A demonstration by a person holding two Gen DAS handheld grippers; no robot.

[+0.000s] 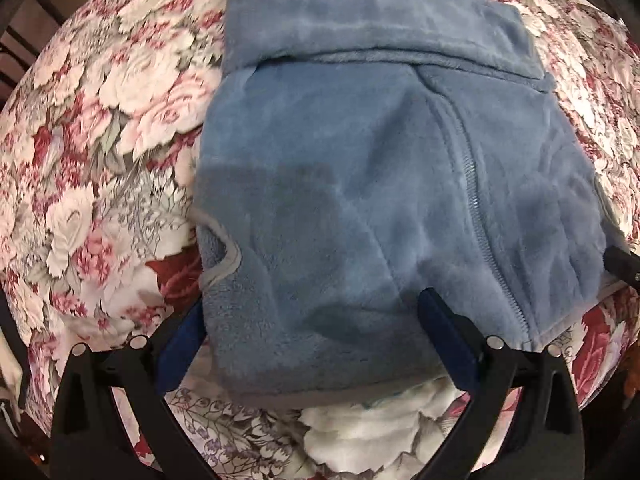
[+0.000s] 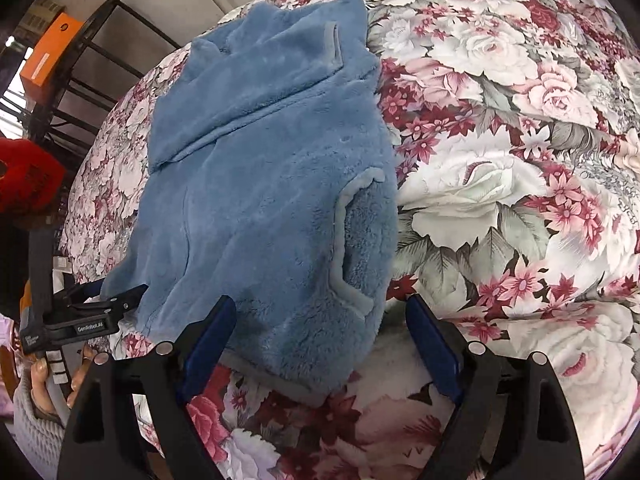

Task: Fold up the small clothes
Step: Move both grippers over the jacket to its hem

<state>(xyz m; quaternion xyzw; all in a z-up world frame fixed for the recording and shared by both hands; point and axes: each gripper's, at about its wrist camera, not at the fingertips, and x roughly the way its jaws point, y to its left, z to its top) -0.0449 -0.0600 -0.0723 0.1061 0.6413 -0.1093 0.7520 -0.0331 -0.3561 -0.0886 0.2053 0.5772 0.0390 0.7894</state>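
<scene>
- Fleece vest [image 1: 360, 184] in dusty blue lies flat on a floral bedspread [image 1: 100, 128] printed with white and pink roses on dark red.
- From the left wrist view, its folded-over collar sits at the far end, and a zipper [image 1: 476, 200] runs down the front toward the near hem.
- A grey-trimmed armhole [image 1: 224, 256] shows at the garment's near left edge in that view; the right wrist view shows an armhole [image 2: 348, 240] on the near right side.
- Left gripper [image 1: 312, 340] points down over the near hem, its blue-padded jaws spread wide. The hem lies between them, with the left pad partly hidden behind the cloth's edge; whether either pad presses the fabric cannot be told.
- Right gripper [image 2: 320, 344] hangs above the vest's near hem with jaws wide apart; the left pad overlaps the fleece in view and the right pad stands over bare bedspread, and nothing is pinched.
- In the right wrist view the left gripper [image 2: 96, 308] appears at the vest's near left corner, with a hand [image 2: 44, 380] in a knitted sleeve on its handle.
- Beyond the far left of the bed stand a black metal rack [image 2: 92, 60], an orange box [image 2: 48, 52] and something red [image 2: 28, 176].
</scene>
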